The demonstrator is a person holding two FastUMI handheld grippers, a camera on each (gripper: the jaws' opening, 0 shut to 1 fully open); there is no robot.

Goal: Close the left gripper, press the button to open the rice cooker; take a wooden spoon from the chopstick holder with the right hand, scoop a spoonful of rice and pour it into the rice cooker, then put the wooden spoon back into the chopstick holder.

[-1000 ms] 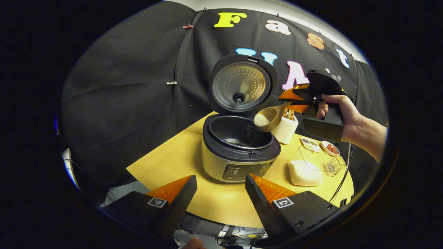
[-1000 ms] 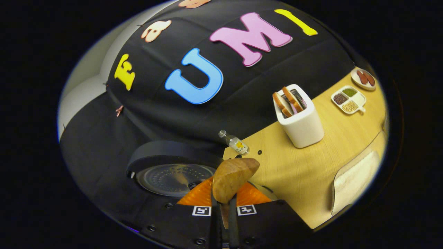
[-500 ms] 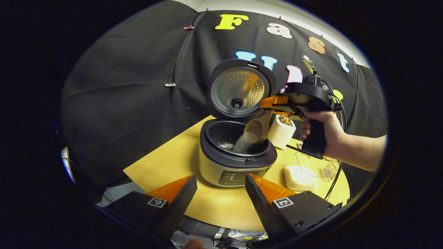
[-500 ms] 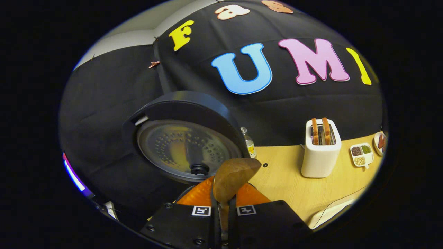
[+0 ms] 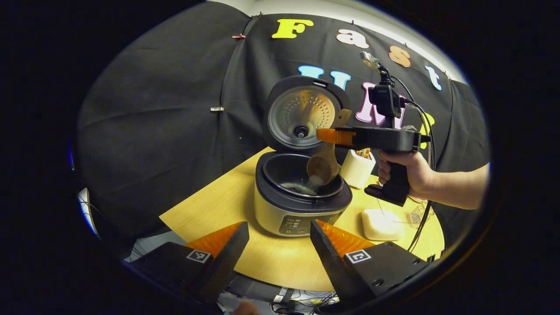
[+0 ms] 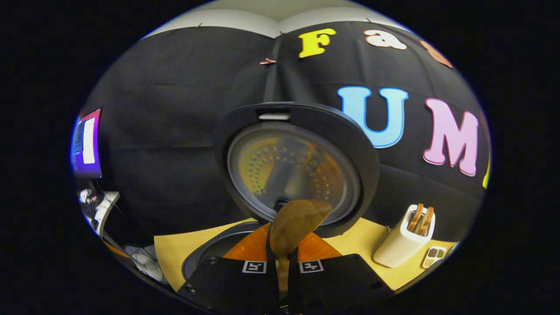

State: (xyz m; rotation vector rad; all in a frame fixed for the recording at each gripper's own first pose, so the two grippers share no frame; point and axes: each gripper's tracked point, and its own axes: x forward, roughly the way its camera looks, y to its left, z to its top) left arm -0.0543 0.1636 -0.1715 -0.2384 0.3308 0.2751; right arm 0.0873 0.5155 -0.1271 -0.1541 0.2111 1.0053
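We cannot read any label or brand here — the rice cooker's [image 5: 302,192] front panel [image 5: 297,224] carries small markings too tiny to make out, and the grippers bear only square coded tags [image 5: 358,256].

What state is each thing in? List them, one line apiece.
Rice cooker: lid up, open.
Inner pot: some rice at the bottom.
Wooden spoon: tipped bowl-down in the pot, nearly emptied.
Right tongs: shut on the spoon's handle.
Left tongs: open, holding nothing.
Toaster: bread slices standing in the slots.
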